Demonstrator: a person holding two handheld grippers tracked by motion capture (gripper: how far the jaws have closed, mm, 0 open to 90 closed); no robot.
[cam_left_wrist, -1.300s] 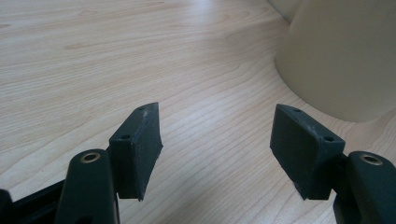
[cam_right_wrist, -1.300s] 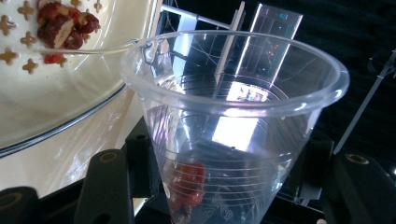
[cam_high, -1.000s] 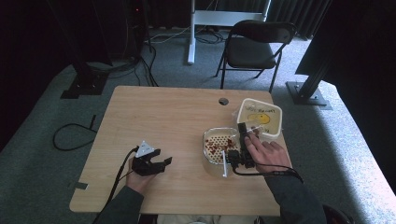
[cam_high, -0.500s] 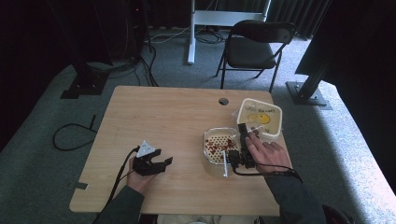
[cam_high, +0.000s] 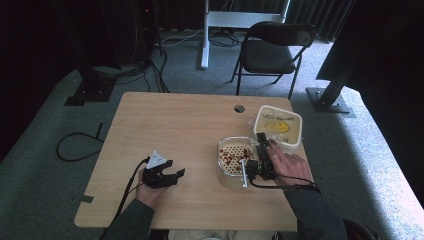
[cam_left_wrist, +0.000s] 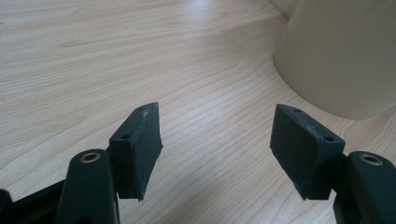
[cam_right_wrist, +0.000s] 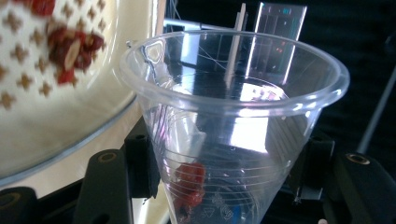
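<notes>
The right claw (cam_right_wrist: 219, 186) is gripping a clear plastic cup (cam_right_wrist: 233, 126) holding red bits, at 3 o'clock of the strainer bowl (cam_high: 235, 157). The left claw (cam_left_wrist: 217, 149) is resting open and empty on the table (cam_high: 190, 125), at 8 o'clock.

Pale wood-grain table (cam_high: 185, 130) fills the middle of the high view, a small round grommet hole (cam_high: 239, 108) near its far edge. Beyond it stands a black folding chair (cam_high: 272, 52), seat facing the table, on grey carpet (cam_high: 45, 180). Left of the chair, a white post (cam_high: 204, 35) rises from the floor, joined to a white bar along the back. A black cable (cam_high: 75, 147) loops over the carpet left of the table. A dark stand base (cam_high: 87, 90) sits at far left, another dark base plate (cam_high: 327, 100) at right. A strip of grey tape (cam_high: 84, 198) clings to the table's near left corner.
</notes>
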